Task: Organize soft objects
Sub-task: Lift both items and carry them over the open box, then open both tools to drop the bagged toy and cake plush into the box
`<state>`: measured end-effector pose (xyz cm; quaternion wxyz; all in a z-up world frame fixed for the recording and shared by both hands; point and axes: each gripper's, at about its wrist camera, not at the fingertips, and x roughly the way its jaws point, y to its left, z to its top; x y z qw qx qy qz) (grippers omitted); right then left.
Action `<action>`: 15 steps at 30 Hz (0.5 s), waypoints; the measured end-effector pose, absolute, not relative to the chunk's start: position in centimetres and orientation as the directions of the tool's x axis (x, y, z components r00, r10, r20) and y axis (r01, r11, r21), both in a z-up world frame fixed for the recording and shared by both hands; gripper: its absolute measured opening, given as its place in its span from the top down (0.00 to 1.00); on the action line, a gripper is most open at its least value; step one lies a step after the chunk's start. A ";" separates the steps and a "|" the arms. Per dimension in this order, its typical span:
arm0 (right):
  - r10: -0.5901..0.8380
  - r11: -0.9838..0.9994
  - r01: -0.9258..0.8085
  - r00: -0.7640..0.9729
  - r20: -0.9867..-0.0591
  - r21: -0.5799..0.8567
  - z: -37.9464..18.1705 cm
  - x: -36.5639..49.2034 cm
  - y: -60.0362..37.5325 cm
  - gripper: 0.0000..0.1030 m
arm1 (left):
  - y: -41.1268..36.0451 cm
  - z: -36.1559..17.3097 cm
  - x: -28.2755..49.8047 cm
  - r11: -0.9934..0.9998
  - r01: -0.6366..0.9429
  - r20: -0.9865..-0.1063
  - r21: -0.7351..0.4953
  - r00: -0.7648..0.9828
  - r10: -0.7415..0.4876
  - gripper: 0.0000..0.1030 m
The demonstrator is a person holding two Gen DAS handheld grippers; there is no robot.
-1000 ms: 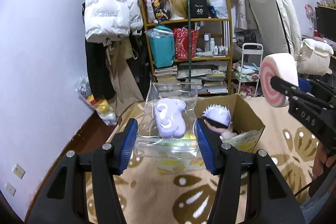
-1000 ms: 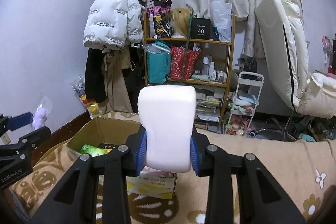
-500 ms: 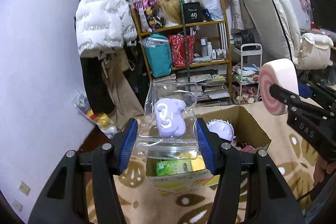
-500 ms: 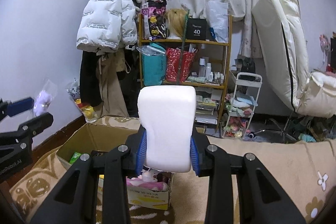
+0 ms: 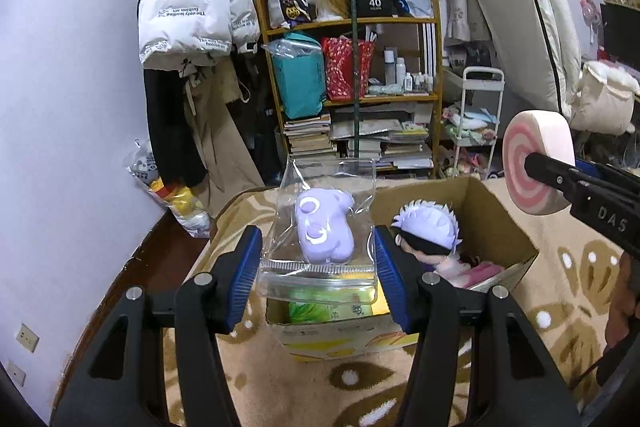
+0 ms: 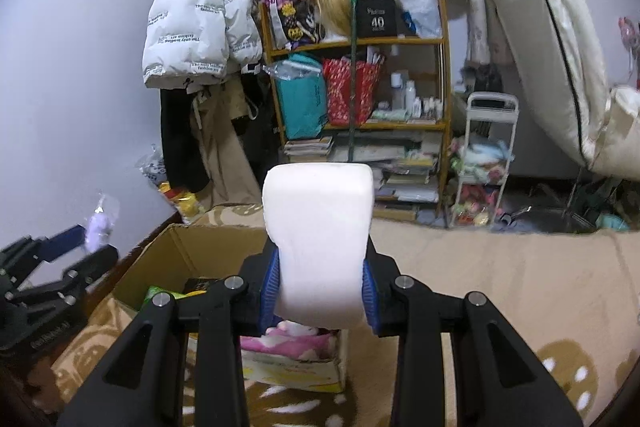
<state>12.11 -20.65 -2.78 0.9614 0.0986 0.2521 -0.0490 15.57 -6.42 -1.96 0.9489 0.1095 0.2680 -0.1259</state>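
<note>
The left gripper (image 5: pixel 316 263) is clamped across the lower edge of a clear zip bag (image 5: pixel 326 227). The bag stands upright between the blue pads, and a lilac plush (image 5: pixel 324 229) sits inside it. From this gripper, the open cardboard box (image 5: pixel 472 211) lies at 12 to 1 o'clock, directly beyond and below the bag. The box's near rim is visible under the bag's zip strip. A white-haired doll (image 5: pixel 428 227) and a green packet (image 5: pixel 328 307) already lie inside the box.

The right gripper (image 6: pixel 320 291) is clamped on a white foam roll (image 6: pixel 320 247). The roll's long axis runs crosswise between the pads, and its pink spiral end face appears in the left wrist view. From this gripper, the box (image 6: pixel 176 251) lies at 6 to 9 o'clock, below and to the left. The roll appears to hang over the box's right-hand end, though the roll itself hides the rim there.

Judgement: both loads are over or just short of the box opening. The bag is more nearly centred over it, so the left hand is nearer to a clean drop. The box rests on a patterned beige blanket (image 5: pixel 560 287).
</note>
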 end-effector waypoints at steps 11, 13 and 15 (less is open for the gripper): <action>0.058 0.974 0.073 0.834 -0.549 0.214 -5.3 13.7 -20.0 0.62 | -7.1 -4.6 17.0 0.939 0.318 -0.604 0.131 0.776 -0.179 0.45; 0.068 0.973 0.068 0.827 -0.558 0.220 -5.6 13.9 -19.9 0.61 | -7.2 -4.8 16.9 0.938 0.318 -0.604 0.136 0.778 -0.176 0.45; 0.081 0.972 0.060 0.820 -0.567 0.227 -6.0 14.0 -19.9 0.59 | -7.3 -4.8 16.8 0.938 0.313 -0.600 0.147 0.783 -0.167 0.45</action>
